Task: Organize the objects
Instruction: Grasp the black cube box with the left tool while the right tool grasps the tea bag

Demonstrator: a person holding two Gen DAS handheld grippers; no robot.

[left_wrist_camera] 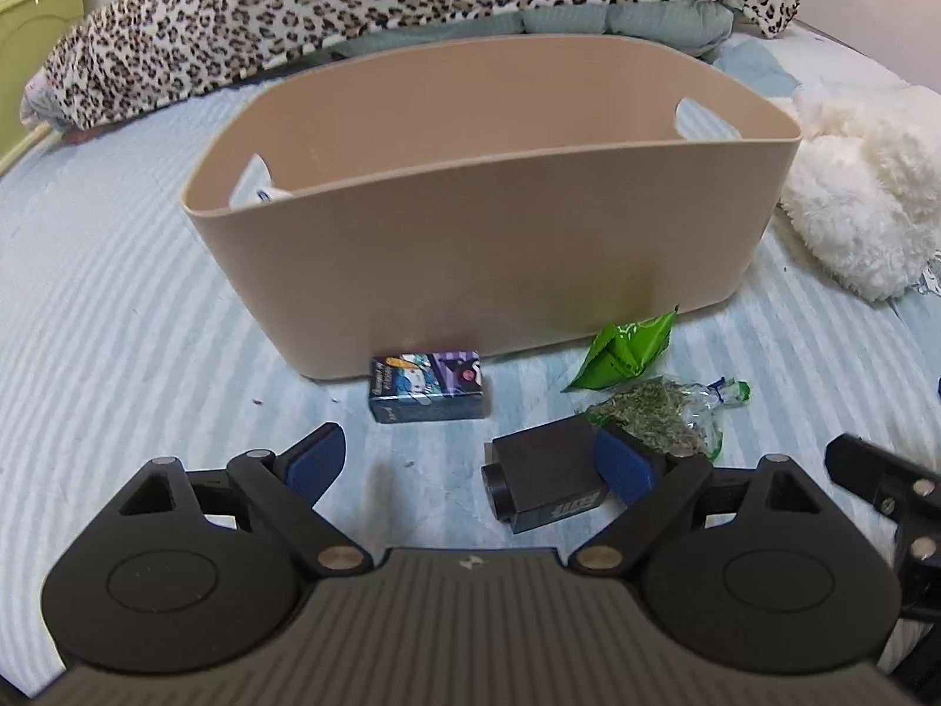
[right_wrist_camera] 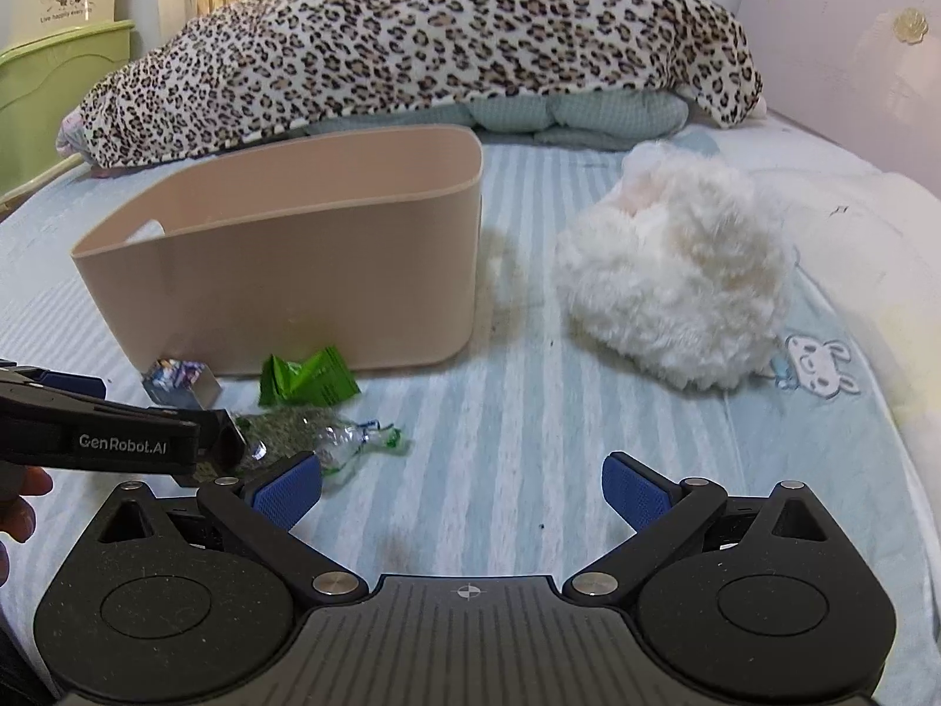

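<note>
Two wide-spread grippers [left_wrist_camera: 470, 465] [right_wrist_camera: 461, 485] (bin [left_wrist_camera: 488, 270] ahead)

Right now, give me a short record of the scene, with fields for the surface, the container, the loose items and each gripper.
surface: blue striped bedsheet
container: beige plastic bin, upright
loose items: small dark printed box, crumpled green packet, clear bag of dried herbs, black cube-shaped gadget, all in front of the bin
nearby: white fluffy plush
left gripper: open, one pad by the black gadget
right gripper: open, empty
</note>
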